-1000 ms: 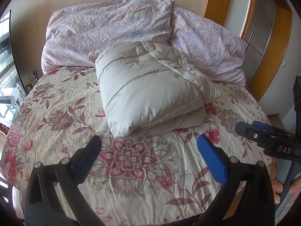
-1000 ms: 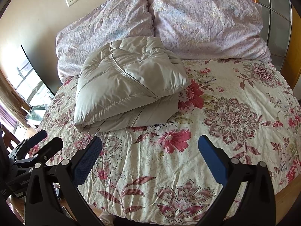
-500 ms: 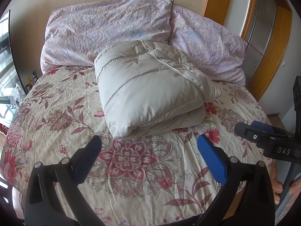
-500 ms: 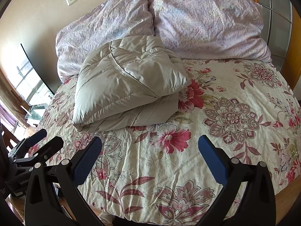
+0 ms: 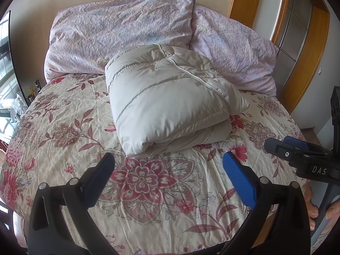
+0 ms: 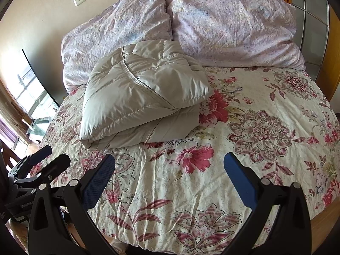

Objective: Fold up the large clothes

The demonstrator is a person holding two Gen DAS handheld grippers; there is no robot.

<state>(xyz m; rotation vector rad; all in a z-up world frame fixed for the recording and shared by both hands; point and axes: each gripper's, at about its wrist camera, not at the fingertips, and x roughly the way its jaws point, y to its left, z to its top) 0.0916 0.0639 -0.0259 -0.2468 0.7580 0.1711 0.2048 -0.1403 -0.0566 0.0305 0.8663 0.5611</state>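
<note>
A beige quilted down jacket (image 5: pixel 170 97) lies folded into a thick bundle on the floral bedspread (image 5: pixel 63 140), near the pillows; it also shows in the right wrist view (image 6: pixel 140 97). My left gripper (image 5: pixel 167 170) is open and empty, held above the bedspread in front of the bundle. My right gripper (image 6: pixel 169 170) is open and empty, in front of and to the right of the bundle. The right gripper shows at the right edge of the left wrist view (image 5: pixel 297 150). The left gripper shows at the lower left of the right wrist view (image 6: pixel 51 159).
Two lilac pillows (image 5: pixel 119 34) (image 6: pixel 233 27) lean on the wall behind the jacket. A wooden door frame (image 5: pixel 301 59) stands to the right. A dark screen and window (image 6: pixel 36 89) are on the left. The bed's wooden edge (image 6: pixel 325 210) shows at the lower right.
Both grippers stay open and nearly still. The view has shifted very slightly; the jacket has not moved.
</note>
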